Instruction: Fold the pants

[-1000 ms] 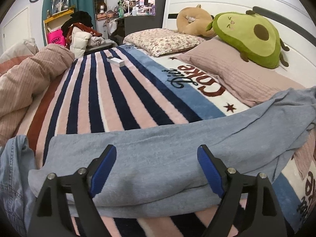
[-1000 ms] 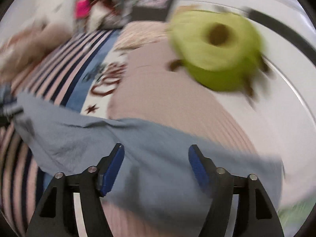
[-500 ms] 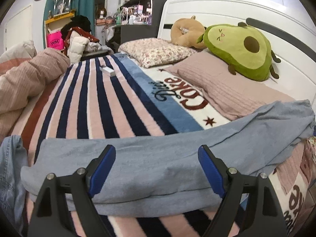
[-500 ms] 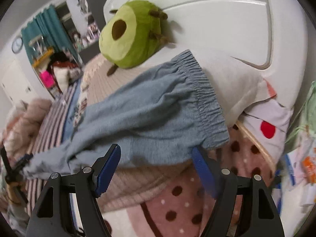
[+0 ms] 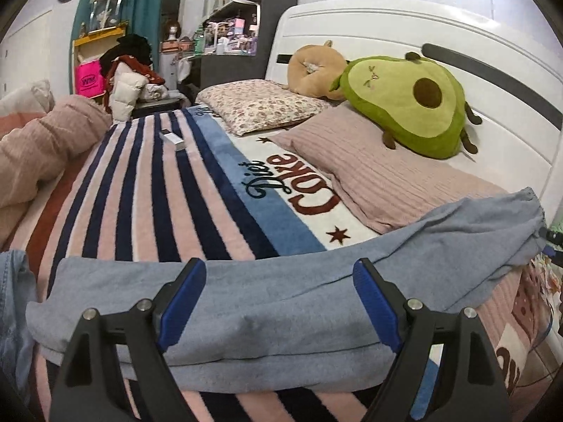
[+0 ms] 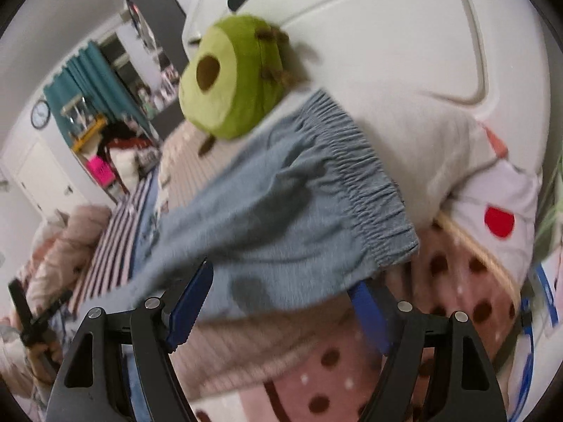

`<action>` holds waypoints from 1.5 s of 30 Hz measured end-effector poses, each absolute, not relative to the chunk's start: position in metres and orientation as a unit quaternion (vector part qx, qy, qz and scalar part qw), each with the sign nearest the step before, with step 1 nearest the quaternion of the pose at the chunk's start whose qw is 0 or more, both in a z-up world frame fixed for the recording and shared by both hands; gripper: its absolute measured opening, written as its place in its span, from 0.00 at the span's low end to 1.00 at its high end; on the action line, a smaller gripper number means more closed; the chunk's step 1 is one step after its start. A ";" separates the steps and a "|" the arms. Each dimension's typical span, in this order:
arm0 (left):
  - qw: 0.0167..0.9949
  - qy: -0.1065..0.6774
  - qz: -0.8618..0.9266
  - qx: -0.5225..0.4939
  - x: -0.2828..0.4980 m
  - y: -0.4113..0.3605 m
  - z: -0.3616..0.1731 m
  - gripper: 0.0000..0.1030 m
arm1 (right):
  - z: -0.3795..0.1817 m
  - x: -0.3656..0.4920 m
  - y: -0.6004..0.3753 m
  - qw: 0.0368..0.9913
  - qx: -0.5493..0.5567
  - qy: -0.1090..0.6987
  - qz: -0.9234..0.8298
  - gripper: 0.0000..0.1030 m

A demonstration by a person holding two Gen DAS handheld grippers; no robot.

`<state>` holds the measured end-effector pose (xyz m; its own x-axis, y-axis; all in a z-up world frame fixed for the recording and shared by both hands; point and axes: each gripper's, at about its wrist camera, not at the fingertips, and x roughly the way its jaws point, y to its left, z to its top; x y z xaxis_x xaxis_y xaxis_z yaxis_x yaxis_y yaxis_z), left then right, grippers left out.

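Blue-grey pants [image 5: 281,302] lie flat in a long band across the striped blanket, legs at the left and waist at the right on the pink pillow. My left gripper [image 5: 279,302] is open just above the leg part, its blue pads [image 5: 183,299] wide apart and pressing nothing. In the right wrist view the gathered elastic waistband [image 6: 369,190] runs down the right side. My right gripper [image 6: 278,313] is open at the waist end. The pants' near edge [image 6: 281,281] lies between its fingers and drapes over the right fingertip; the pads do not clamp it.
A green avocado plush [image 5: 411,105] and a tan plush [image 5: 313,70] lean on the white headboard [image 5: 387,28]. A floral pillow [image 5: 260,105], a small white box [image 5: 172,139], a bunched pink duvet [image 5: 42,147] and denim cloth [image 5: 14,299] lie around. Dotted bedding [image 6: 457,281] is under the waist end.
My left gripper drew back and rose a little, so more of the pants shows. My right gripper rolled and swung from the pants' middle to the waistband end, then closed in on it.
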<state>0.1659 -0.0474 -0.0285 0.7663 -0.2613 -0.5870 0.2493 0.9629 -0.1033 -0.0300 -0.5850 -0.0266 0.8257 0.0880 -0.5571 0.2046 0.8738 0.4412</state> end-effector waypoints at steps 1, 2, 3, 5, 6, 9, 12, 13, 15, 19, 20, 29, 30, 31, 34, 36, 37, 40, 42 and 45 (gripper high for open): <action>0.940 0.315 -0.131 -0.012 0.166 -0.046 -0.029 0.80 | -0.023 -0.023 -0.584 0.925 0.248 0.284 -0.035 0.69; 0.940 0.318 -0.124 -0.014 0.166 -0.042 -0.031 0.80 | -0.022 -0.020 -0.583 0.927 0.244 0.282 -0.038 0.60; 0.940 0.320 -0.119 -0.014 0.167 -0.041 -0.032 0.80 | -0.020 -0.013 -0.579 0.930 0.230 0.282 -0.046 0.54; 0.941 0.322 -0.106 -0.016 0.167 -0.033 -0.034 0.80 | -0.017 -0.007 -0.575 0.934 0.211 0.282 -0.057 0.20; 0.941 0.321 -0.100 -0.019 0.167 -0.030 -0.034 0.80 | -0.015 -0.001 -0.571 0.936 0.200 0.283 -0.063 0.12; 0.943 0.318 -0.098 -0.028 0.168 -0.019 -0.033 0.80 | -0.005 -0.001 -0.564 0.944 0.184 0.267 -0.065 0.08; 0.944 0.313 -0.103 -0.037 0.169 -0.010 -0.032 0.80 | 0.015 -0.007 -0.555 0.955 0.161 0.244 -0.055 0.06; 0.944 0.311 -0.105 -0.038 0.168 -0.008 -0.032 0.80 | 0.024 -0.003 -0.546 0.958 0.151 0.239 -0.048 0.06; 0.945 0.308 -0.107 -0.033 0.168 -0.004 -0.031 0.80 | 0.040 0.002 -0.529 0.964 0.133 0.229 -0.035 0.06; 0.947 0.303 -0.102 -0.032 0.167 0.005 -0.027 0.81 | 0.067 0.026 -0.471 0.972 0.087 0.219 0.018 0.06; 0.947 0.303 -0.104 -0.036 0.167 0.008 -0.027 0.81 | 0.070 0.033 -0.454 0.972 0.077 0.219 0.035 0.06; 0.945 0.304 -0.113 -0.043 0.168 0.021 -0.024 0.81 | 0.009 0.093 -0.281 0.927 -0.034 0.313 0.204 0.04; 0.944 0.306 -0.117 -0.046 0.169 0.022 -0.025 0.82 | -0.005 0.096 -0.267 0.918 -0.044 0.330 0.217 0.04; 0.942 0.308 -0.122 -0.049 0.170 0.022 -0.026 0.82 | -0.022 0.100 -0.254 0.905 -0.051 0.353 0.231 0.04; 0.938 0.317 -0.133 -0.055 0.174 0.021 -0.030 0.82 | -0.066 0.100 -0.231 0.876 -0.069 0.404 0.252 0.03; 0.932 0.325 -0.145 -0.060 0.177 0.018 -0.035 0.82 | -0.081 0.093 -0.227 0.870 -0.071 0.415 0.257 0.04; 0.930 0.330 -0.151 -0.063 0.178 0.016 -0.037 0.82 | -0.085 0.091 -0.229 0.866 -0.066 0.420 0.261 0.07; 0.916 0.348 -0.184 -0.077 0.183 0.004 -0.047 0.83 | -0.090 0.086 -0.235 0.852 -0.046 0.443 0.277 0.15; 0.902 0.358 -0.223 -0.095 0.186 -0.009 -0.056 0.83 | -0.082 0.077 -0.245 0.849 -0.027 0.440 0.290 0.23; 0.887 0.375 -0.249 -0.102 0.192 -0.028 -0.070 0.83 | -0.067 0.061 -0.258 0.863 -0.020 0.416 0.285 0.34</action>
